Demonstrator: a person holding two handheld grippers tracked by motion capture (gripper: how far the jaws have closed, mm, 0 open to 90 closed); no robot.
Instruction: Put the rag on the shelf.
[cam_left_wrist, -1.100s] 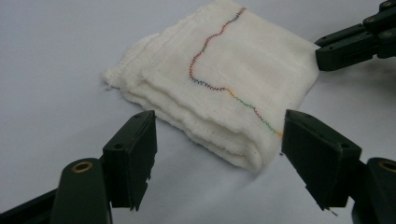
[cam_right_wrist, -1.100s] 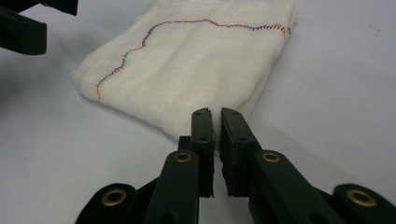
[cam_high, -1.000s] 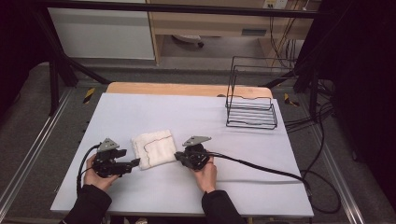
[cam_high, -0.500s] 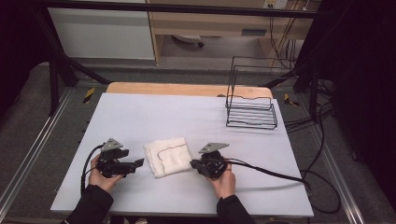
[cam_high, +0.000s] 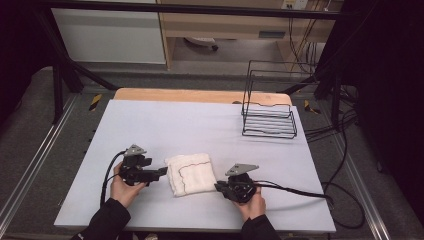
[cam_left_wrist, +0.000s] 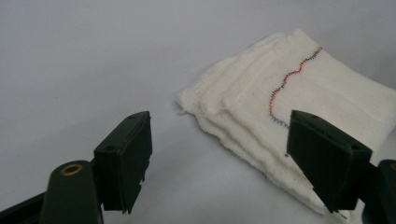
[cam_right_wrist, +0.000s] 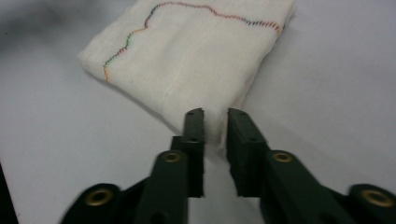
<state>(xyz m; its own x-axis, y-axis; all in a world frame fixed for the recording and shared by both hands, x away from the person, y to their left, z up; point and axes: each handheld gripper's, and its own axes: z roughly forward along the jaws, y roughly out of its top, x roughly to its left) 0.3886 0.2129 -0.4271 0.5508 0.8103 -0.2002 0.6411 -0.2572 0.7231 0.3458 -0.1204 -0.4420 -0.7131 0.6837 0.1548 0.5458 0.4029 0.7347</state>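
A folded white cloth with a wavy coloured stitch line lies flat on the pale table, near its front. My left gripper lies just left of the cloth with its jaws wide open; they have just closed a little. The cloth's near corner sits ahead of the left gripper, by the right-hand jaw, and the jaws do not touch it. My right gripper is at the cloth's front right corner. The right gripper has just been opening; a narrow gap shows, with the edge of the cloth at the tips.
A black wire rack stands at the table's back right. A black cable trails right from the right gripper across the table. A wooden strip runs along the far edge.
The cloth has slid right and towards the front. Both hands moved right with it. The right gripper's jaws have parted from shut to a narrow gap.
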